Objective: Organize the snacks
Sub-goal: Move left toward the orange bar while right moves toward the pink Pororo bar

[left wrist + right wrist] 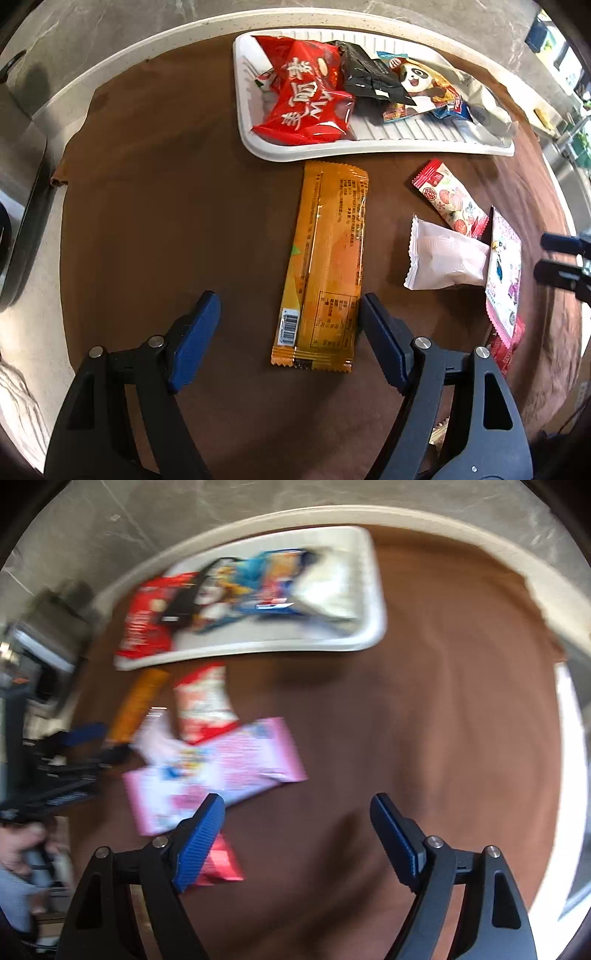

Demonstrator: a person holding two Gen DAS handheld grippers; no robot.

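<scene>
Currently we hold the left gripper [290, 325] with jaws apart astride the orange wrapper's [325, 258] near end on the desk [166, 221], presumably bound for the far tray [369, 149], while the right gripper [297, 834] hangs empty, jaws opening.

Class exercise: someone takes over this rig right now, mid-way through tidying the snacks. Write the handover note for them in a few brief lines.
Left tool: open, empty, poised over the orange bar, one finger on each side.
Right tool: open, empty, above the brown cloth.
Done: the white tray already holds the red packets, a black one, a panda one and others.
Left on the cloth: the orange bar, a red-and-white candy, a white pillow pack, a pink flat packet and a small red packet.
Next: probably close on the orange bar and move it to the tray.
</scene>
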